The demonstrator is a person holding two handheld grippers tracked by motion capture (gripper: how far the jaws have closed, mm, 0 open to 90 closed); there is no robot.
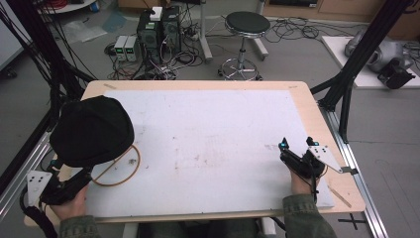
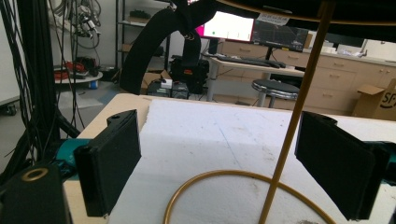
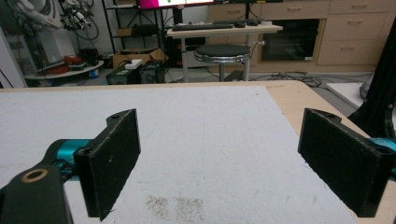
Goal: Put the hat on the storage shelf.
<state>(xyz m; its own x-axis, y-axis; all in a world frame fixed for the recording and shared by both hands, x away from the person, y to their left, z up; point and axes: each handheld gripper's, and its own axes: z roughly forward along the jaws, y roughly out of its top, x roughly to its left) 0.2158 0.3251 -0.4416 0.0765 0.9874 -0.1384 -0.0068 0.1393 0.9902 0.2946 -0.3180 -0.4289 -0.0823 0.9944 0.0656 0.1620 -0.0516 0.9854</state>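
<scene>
Two grippers sit low in the high view. The left gripper [image 1: 74, 184] is at the lower left of the frame, beside a gold wire stand whose ring base [image 1: 119, 167] lies on the white foam board [image 1: 213, 144]. A black hat [image 1: 91, 130] perches on top of that stand and hides its upright from above. The right gripper [image 1: 297, 145] rests at the lower right of the frame with its jaws spread and nothing between them, well apart from the stand.

In the left gripper view, the jaws are spread wide. The thin gold rod [image 2: 299, 107] rises right of centre, between the two pads but closer to the right pad [image 2: 334, 170], touching neither as far as I can tell. The ring curves across the bottom centre, and the dark hat brim runs along the top edge.

In the right gripper view, the jaws stand released over bare foam, with a faint brown smudge [image 3: 175, 205] at the bottom centre.

My worry is the stand: it looks light and top-heavy under the hat. Since the rod sits off-centre, one pad would likely reach it first on closing and push it sideways, tipping the stand or sliding the hat off. A thin round rod could also slip or twist in flat pads.
</scene>
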